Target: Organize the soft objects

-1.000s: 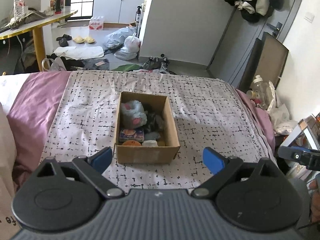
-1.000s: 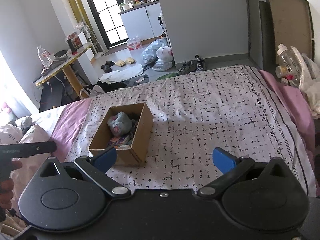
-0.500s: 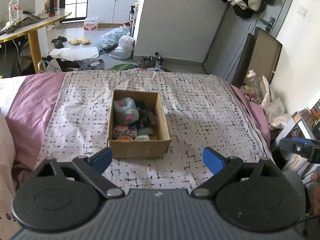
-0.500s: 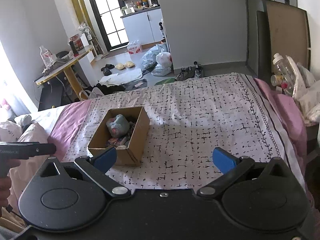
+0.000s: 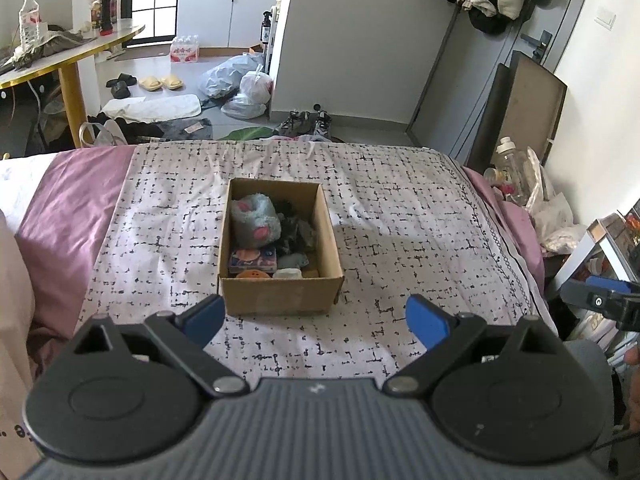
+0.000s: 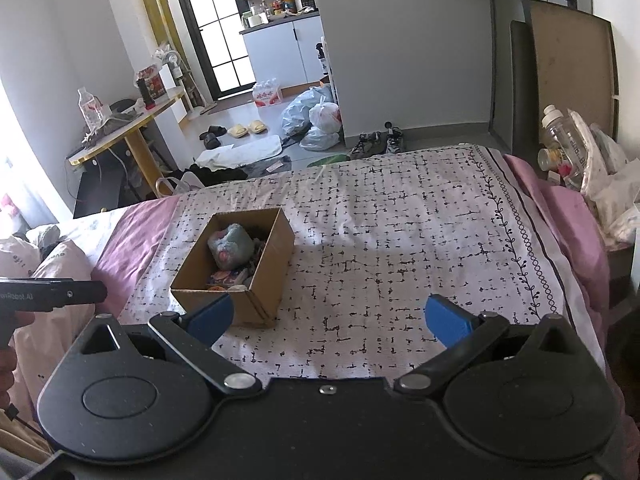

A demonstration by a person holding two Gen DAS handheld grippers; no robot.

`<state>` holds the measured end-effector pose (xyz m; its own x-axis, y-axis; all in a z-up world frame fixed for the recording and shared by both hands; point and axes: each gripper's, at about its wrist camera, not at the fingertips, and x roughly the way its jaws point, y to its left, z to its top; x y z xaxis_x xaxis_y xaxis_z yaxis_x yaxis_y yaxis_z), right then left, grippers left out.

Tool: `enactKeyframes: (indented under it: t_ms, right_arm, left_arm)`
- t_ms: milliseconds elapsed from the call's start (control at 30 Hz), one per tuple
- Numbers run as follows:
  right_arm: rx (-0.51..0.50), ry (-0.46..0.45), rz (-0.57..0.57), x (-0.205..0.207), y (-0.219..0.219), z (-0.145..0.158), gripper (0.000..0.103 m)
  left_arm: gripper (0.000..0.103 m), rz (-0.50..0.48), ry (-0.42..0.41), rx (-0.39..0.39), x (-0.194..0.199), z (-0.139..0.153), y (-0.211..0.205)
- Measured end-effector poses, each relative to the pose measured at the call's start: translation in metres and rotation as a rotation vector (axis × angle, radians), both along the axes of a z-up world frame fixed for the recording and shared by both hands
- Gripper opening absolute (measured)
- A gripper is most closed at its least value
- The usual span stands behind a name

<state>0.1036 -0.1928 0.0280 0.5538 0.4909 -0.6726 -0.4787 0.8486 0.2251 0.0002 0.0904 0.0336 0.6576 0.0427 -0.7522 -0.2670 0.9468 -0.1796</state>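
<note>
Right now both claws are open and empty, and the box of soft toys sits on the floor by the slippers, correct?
Not quite. The box sits on the bed, not the floor, as the left wrist view shows. Both the left claw and right claw are open and empty.

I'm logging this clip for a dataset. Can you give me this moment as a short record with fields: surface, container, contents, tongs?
surface: bed with a black-and-white patterned cover
container: open cardboard box resting on the cover
contents: grey-blue plush toy at the far end, dark soft items beside it, small colourful pieces nearer
left tongs: open, empty, short of the box
right tongs: open, empty, box to their left
</note>
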Motion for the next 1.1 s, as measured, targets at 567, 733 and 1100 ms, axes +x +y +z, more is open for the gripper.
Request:
enactKeyframes:
  t_ms: [567, 733, 1100]
  right_arm:
    - [-0.003, -0.008, 0.009, -0.0021, 0.0039, 0.0027, 0.103]
    - [-0.001, -0.01, 0.003, -0.0025, 0.0039, 0.0038, 0.103]
    - [0.002, -0.016, -0.009, -0.0018, 0.0039, 0.0055, 0.103]
  left_arm:
    - [0.096, -0.012, -0.013, -0.012, -0.0015, 0.0023, -0.0015]
    - [0.096, -0.004, -0.015, -0.006, -0.0035, 0.0024, -0.0006]
    - [0.096, 0.015, -0.029, -0.002, -0.0046, 0.0055, 0.0028]
